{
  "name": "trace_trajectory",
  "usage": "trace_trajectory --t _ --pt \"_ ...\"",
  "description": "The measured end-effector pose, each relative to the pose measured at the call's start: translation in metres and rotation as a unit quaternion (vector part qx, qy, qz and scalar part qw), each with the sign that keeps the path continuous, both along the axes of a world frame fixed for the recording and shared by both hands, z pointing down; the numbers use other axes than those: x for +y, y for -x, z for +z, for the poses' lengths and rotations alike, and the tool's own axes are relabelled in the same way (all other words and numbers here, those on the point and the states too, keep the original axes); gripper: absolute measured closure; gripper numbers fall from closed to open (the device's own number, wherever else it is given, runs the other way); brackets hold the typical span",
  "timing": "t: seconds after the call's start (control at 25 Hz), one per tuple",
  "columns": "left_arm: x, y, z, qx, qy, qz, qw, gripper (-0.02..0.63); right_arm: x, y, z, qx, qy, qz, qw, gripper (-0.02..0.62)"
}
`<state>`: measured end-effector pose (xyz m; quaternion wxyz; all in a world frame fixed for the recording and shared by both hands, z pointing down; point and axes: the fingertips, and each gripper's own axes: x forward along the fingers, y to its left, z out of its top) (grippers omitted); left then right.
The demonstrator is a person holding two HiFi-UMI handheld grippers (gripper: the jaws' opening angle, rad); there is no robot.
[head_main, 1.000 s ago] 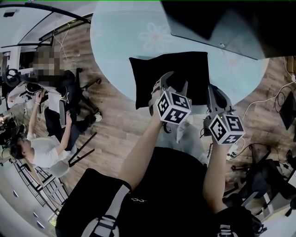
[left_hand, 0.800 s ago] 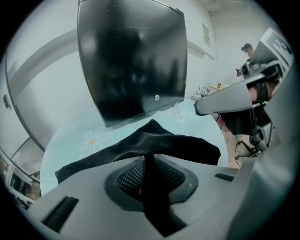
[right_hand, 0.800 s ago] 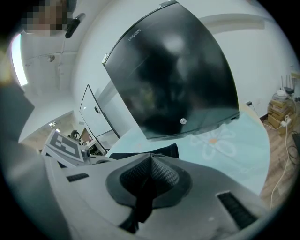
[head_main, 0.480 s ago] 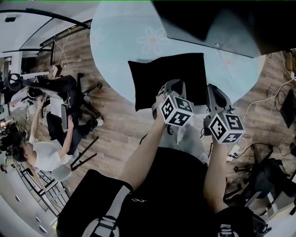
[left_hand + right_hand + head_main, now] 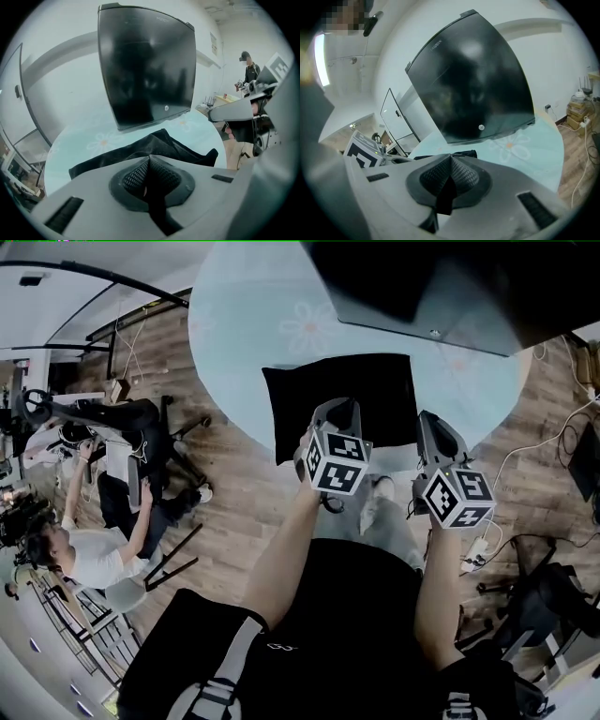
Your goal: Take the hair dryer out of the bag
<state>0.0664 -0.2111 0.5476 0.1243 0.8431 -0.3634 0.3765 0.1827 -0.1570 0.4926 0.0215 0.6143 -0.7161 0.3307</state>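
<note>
**Condition.** The bag (image 5: 356, 390) lies flat on the round bench (image 5: 253, 324), at centre of the head view, with its lower edge close to the bench rim. The hair dryer is not visible in any view; it is presumed to be inside the bag.

The left tool (image 5: 335, 409) sits at the bag's lower edge. Its jaws are fully together, and the fabric rises in a ridge toward the tips, so it is judged to have a thin pinch of cloth.

The right tool (image 5: 433, 427) is at the bag's lower right corner, also fully closed. Nothing shows between its pads, and whether it nips the bag's edge cannot be determined.

**Hazards.**
- Slip: a pinch on a thin fold gives little hold. The dryer's weight may pull the cloth free when the bag is lifted.
- Drop: the bag lies near the rim. A pull toward the bottom of the frame may take the bag and its contents off the bench onto the floor.
- No free tool: with both closed, neither can reach in for the dryer until one releases.
- Wrong end: the bag's mouth is not identifiable. Lifting the closed end will not expose the dryer.
- Collision: a black panel (image 5: 441, 287) overhangs the top of the frame. A high lift in that direction may strike it.
</note>
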Motion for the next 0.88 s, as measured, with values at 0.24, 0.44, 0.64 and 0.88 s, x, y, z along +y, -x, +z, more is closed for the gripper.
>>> trace_trajectory --t 0.24,0.44,0.64,0.88 --pt "-0.011 0.021 -0.015 0.019 -0.008 -0.044 0.9988 0.592 -0.004 0.007 0.009 0.017 0.024 -0.018 0.999 0.589" --pt "-0.019 0.043 -0.026 0.025 -0.017 -0.071 0.9970 0.592 -0.009 0.017 0.017 0.023 0.039 -0.026 0.999 0.589" --pt "-0.023 0.062 -0.031 0.018 -0.024 -0.089 0.9956 0.592 -0.015 0.011 0.032 0.045 0.061 -0.022 0.997 0.588" --pt "-0.025 0.084 -0.031 0.010 -0.026 -0.110 0.9935 0.592 -0.029 0.006 0.056 0.058 0.091 -0.035 0.994 0.589"
